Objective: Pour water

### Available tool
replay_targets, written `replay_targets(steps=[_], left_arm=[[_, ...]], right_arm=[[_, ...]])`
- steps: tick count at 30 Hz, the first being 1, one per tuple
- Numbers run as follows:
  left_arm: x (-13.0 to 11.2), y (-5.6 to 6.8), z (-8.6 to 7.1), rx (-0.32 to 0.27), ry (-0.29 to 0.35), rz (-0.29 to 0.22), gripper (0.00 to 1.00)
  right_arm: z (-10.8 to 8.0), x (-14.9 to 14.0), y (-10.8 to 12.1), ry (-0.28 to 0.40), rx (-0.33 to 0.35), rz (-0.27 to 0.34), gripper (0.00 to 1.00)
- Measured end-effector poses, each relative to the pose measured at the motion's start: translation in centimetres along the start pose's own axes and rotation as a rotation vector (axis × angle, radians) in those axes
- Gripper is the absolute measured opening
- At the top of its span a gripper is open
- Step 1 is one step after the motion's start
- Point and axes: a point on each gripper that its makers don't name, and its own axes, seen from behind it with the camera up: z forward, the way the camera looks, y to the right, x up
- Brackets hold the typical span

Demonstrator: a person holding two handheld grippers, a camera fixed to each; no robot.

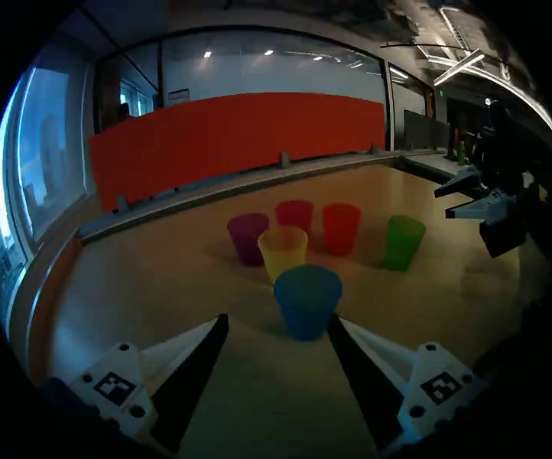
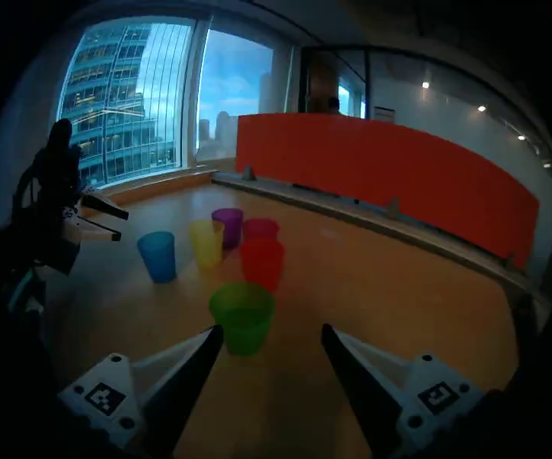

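The left tongs [image 1: 276, 321] are gaping wide along the bottom of the left gripper view and are gripping nothing. The blue cup [image 1: 307, 301] is standing upright just ahead of their tips, in the lower middle of the frame. Whether the tip on the right side of the frame is touching it cannot be told.

Behind the blue cup, five more cups are clustering at the centre of the pale wooden bench [image 1: 161, 268]:
- The yellow cup [image 1: 282, 251] is sitting nearest.
- The purple cup [image 1: 247, 237] is standing to its upper left.
- The dark red cup [image 1: 294, 216] is standing farthest back.
- The red cup [image 1: 341, 227] is standing to the right of that.
- The green cup [image 1: 404, 241] is standing apart at centre right.

Whether any cup is holding water cannot be told.

At the right edge of the frame the right tongs [image 1: 446, 203] are hovering above the bench with fingers parted and nothing between them. An orange partition [image 1: 238, 141] is running across the upper middle of the frame.

In the right gripper view, the right tongs [image 2: 271, 330] are spreading wide at the bottom. The green cup [image 2: 241, 314] is standing just ahead of their tips, with the red cup directly behind it. The left tongs [image 2: 121, 227] are showing at the left edge, open and pointing toward the blue cup, near it but apart. Tall windows [image 2: 123, 99] are filling the upper left.
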Motion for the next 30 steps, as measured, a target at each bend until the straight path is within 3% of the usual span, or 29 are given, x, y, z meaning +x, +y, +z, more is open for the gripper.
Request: replay_targets(steps=[9, 18, 30], left_arm=[[3.0, -2.4, -0.9, 0.097, 0.112, -0.024, 0.96], [5.6, -3.8, -1.8, 0.18, 0.226, -0.026, 0.96], [8.3, -6.0, -3.4, 0.303, 0.36, -0.02, 0.96]], right_arm=[[-1.0, 3.5, 1.9, 0.119, -0.091, 0.044, 1.0], [-2.3, 6.9, 5.5, 0.26, -0.239, 0.06, 1.0], [-4.8, 8.5, 9.2, 0.399, -0.442, 0.08, 1.0]])
